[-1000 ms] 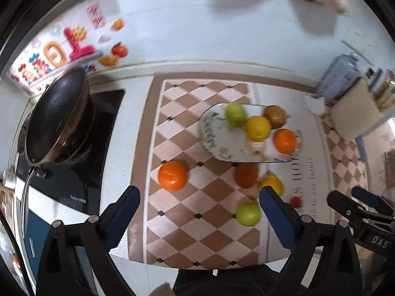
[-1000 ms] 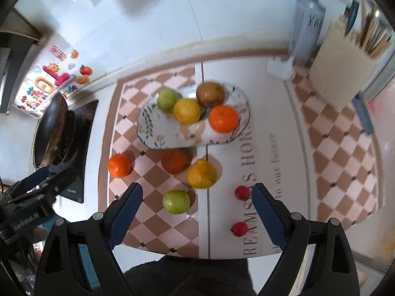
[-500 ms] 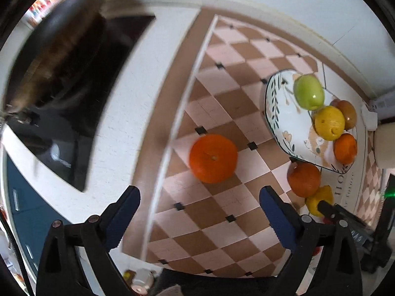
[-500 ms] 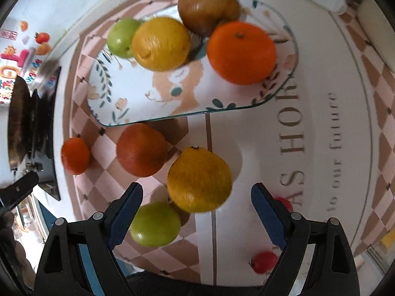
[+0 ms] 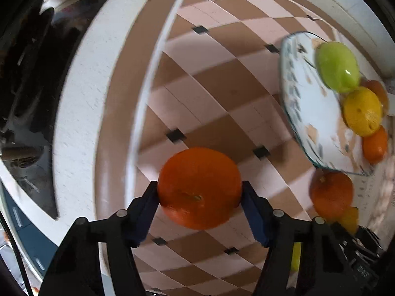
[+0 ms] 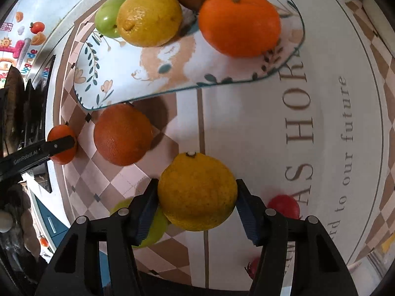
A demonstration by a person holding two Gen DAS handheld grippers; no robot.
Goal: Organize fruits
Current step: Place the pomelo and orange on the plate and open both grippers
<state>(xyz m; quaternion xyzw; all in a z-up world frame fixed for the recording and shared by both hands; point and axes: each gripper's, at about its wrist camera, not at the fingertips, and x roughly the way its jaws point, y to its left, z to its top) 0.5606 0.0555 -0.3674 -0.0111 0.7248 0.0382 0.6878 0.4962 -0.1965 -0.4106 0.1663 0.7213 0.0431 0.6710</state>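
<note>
Jaws of the left gripper (image 5: 199,192) have just been closing; both blue pads now press the sides of an orange (image 5: 199,188) resting on the checkered mat (image 5: 214,93). The right gripper (image 6: 196,194), likewise just closing, clamps a yellow-orange citrus (image 6: 197,191) on the same mat. A darker orange (image 6: 122,134) lies between the two held fruits, touching the plate (image 6: 153,74) edge. Bare mat lies left of the plate; the stovetop (image 5: 32,79) borders it further left.
</note>
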